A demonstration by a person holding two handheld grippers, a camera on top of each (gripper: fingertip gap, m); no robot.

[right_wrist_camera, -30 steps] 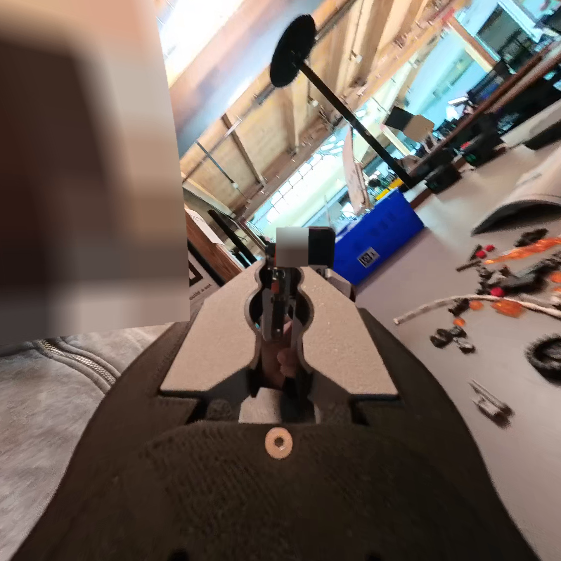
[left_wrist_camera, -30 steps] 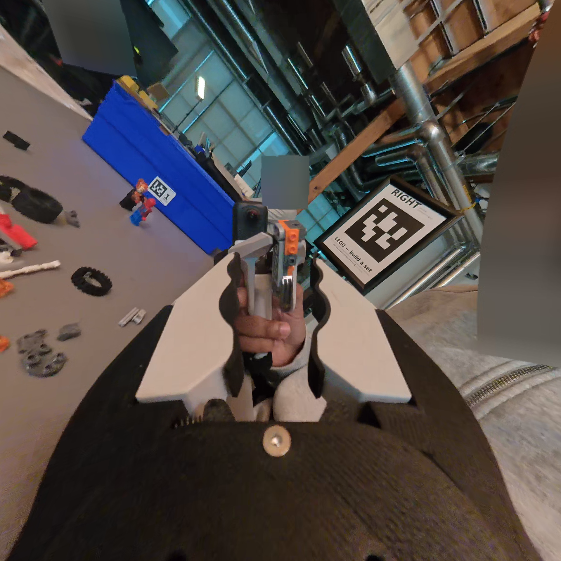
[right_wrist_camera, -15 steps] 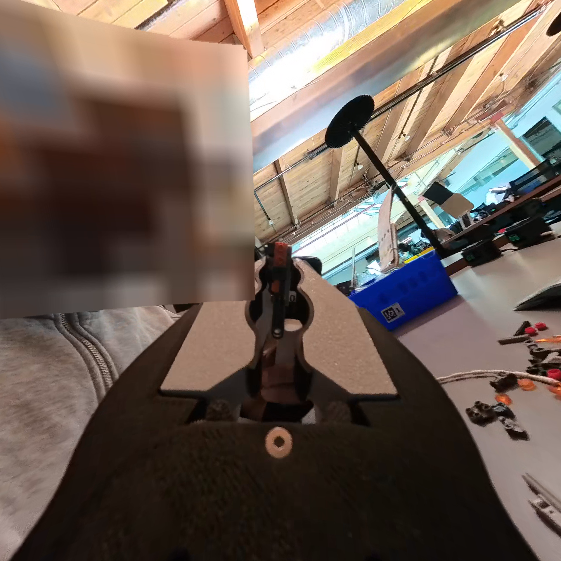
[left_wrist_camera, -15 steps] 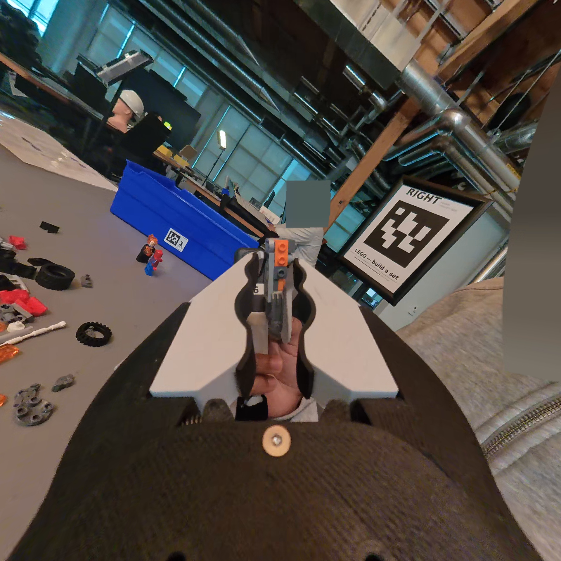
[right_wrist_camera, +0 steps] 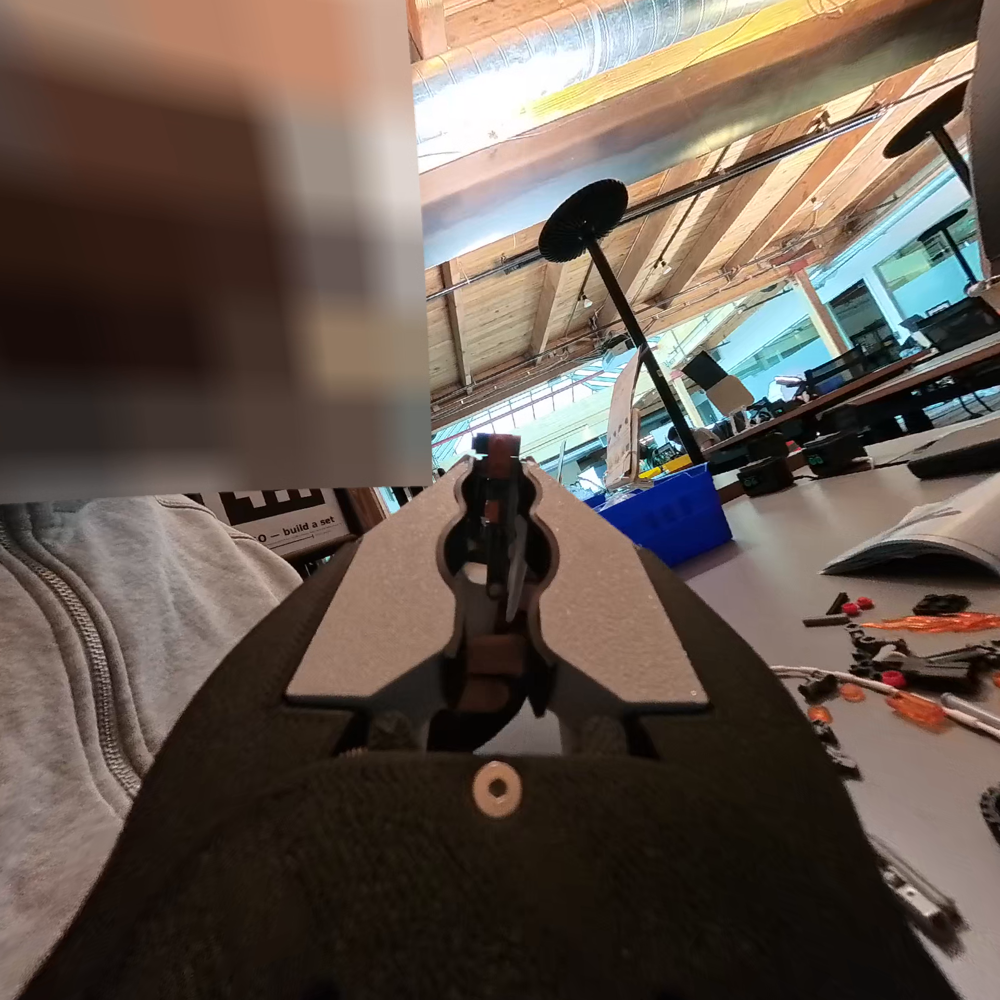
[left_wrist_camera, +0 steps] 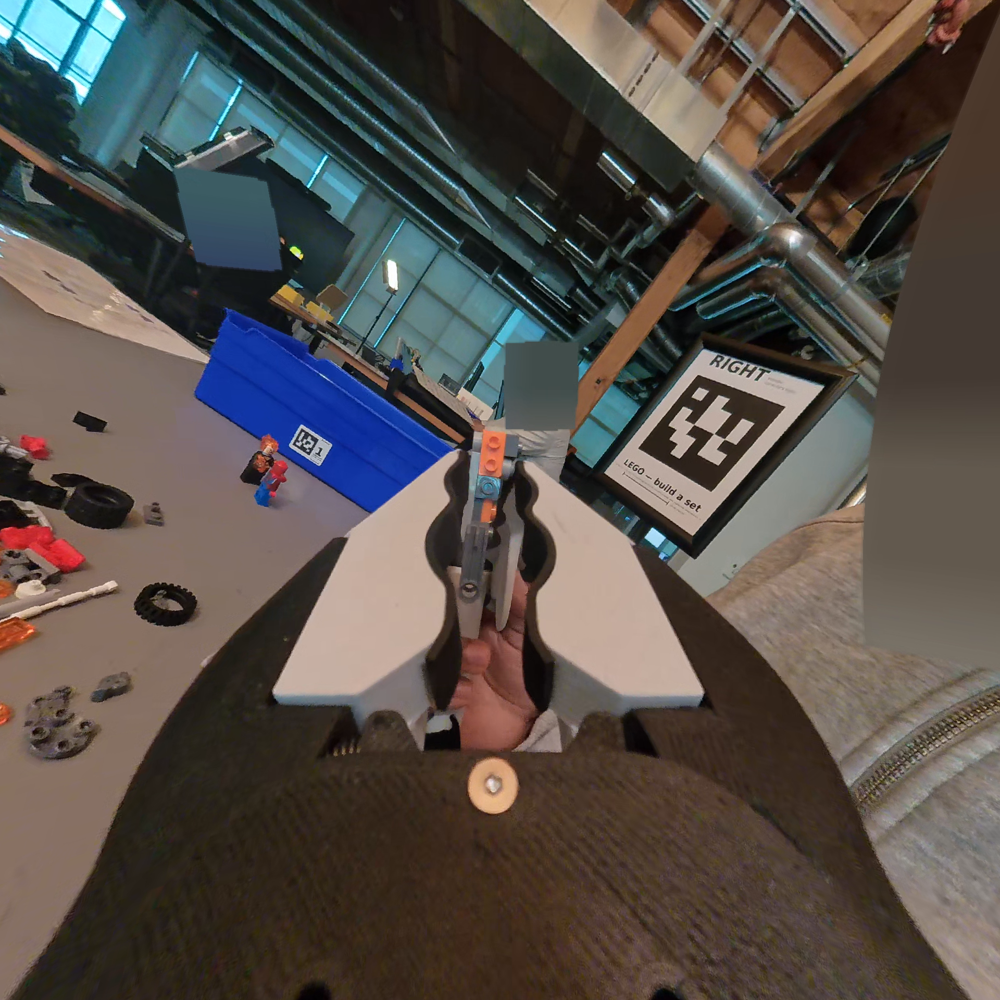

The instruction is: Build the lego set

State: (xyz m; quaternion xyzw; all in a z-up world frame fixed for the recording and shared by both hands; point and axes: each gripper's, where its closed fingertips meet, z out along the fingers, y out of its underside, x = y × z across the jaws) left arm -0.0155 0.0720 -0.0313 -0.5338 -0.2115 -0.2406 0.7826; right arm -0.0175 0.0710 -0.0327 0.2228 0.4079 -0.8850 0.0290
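Observation:
A small lego assembly [left_wrist_camera: 493,453] of grey pieces with orange bricks is held up in the air, above the grey table [left_wrist_camera: 216,552]. My left gripper [left_wrist_camera: 492,487] is shut on it. In the right wrist view the same assembly [right_wrist_camera: 499,508] looks dark against the light, and my right gripper [right_wrist_camera: 499,466] is shut on it from the opposite side. A hand [left_wrist_camera: 500,687] shows behind the left gripper's fingers. The lower part of the assembly is hidden between the fingers.
Loose parts lie on the table: a black tyre [left_wrist_camera: 98,504], a thin black tyre [left_wrist_camera: 165,604], red pieces [left_wrist_camera: 46,546], two minifigures [left_wrist_camera: 268,473], orange translucent pieces [right_wrist_camera: 931,622]. A blue bin [left_wrist_camera: 324,411] stands at the back. An open booklet [right_wrist_camera: 920,535] lies at the right. Less than 4 cm separates the two grippers' tips.
My left gripper was open around the assembly and has shut on it. Both grippers have tilted upward, and the assembly has turned edge-on.

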